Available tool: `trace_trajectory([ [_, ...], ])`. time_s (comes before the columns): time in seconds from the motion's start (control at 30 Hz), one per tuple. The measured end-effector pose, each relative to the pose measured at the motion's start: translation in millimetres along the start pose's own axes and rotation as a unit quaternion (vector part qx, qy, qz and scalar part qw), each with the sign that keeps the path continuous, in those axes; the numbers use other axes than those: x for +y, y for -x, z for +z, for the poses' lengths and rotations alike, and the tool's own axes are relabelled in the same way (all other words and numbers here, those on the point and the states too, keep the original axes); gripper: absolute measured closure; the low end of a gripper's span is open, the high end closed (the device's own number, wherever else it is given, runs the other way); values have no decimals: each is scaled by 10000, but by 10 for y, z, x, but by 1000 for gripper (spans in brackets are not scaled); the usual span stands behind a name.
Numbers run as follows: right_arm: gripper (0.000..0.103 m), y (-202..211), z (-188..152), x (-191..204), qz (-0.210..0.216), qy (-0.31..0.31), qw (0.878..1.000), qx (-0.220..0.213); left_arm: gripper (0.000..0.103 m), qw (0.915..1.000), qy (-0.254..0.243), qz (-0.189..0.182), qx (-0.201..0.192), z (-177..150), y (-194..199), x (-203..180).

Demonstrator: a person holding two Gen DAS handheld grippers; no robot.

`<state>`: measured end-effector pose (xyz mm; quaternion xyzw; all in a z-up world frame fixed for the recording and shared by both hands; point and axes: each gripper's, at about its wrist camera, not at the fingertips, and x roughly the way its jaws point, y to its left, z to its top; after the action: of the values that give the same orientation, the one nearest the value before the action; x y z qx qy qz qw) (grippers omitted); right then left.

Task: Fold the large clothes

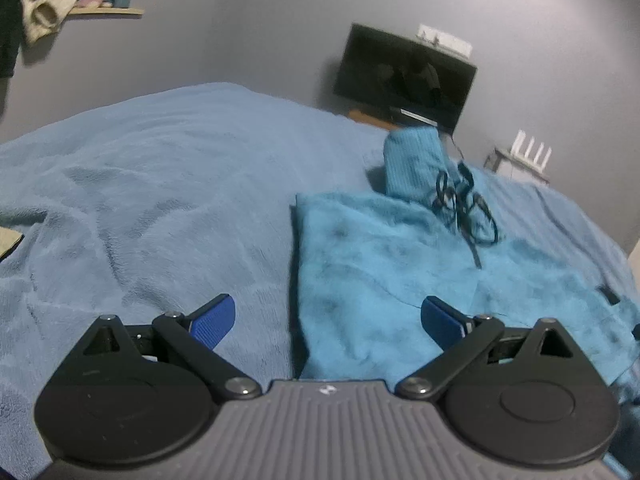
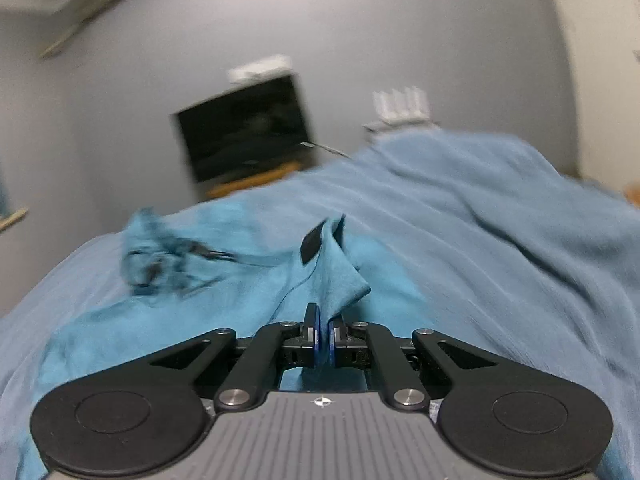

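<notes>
A turquoise garment (image 1: 384,264) with dark drawstrings (image 1: 464,204) lies partly folded on the pale blue bedspread (image 1: 160,200). My left gripper (image 1: 328,320) hovers open over the garment's near left edge, with nothing between its blue pads (image 1: 212,320). In the right wrist view my right gripper (image 2: 323,334) is shut on a raised fold of the same turquoise garment (image 2: 332,276), and cloth runs up from between the pads. The drawstrings (image 2: 168,260) lie to the left, blurred by motion. A black tag (image 2: 312,246) shows on the lifted cloth.
A dark television (image 1: 404,80) stands on a wooden stand past the bed's far edge, with a white router (image 1: 528,156) to its right. A shelf (image 1: 108,10) with clothes hangs on the grey wall at upper left. The bedspread (image 2: 500,220) stretches wide to the right.
</notes>
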<state>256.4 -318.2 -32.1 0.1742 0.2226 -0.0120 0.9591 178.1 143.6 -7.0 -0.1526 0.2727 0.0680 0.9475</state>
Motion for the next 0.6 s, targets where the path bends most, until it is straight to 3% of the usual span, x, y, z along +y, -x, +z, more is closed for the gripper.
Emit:
trace_trajectory([
  [0.1,94,-201,-138,-258,6,-527,9979,376,4,9995,-242,48,220,-64,-79,-75],
  [0.27,84,-319,-232,-247,139,-687,9965,449,4,9969,-644,117,443,-157,-164,-200],
  [0.33,95,-238,-198,-193,198,-581,9978,256,4,9958,-783,149,449,-181,-171,-245],
  [0.43,94,-85,-128,-98,230,-329,9991,-140,4,9946,-925,142,442,-207,-185,-291],
  [0.5,93,-149,-96,-86,80,-195,9998,-42,4,9939,-977,129,490,-225,-209,-299],
  [0.6,67,-261,-163,-166,-401,-236,9986,260,4,9926,-1036,201,602,-255,-259,-297],
])
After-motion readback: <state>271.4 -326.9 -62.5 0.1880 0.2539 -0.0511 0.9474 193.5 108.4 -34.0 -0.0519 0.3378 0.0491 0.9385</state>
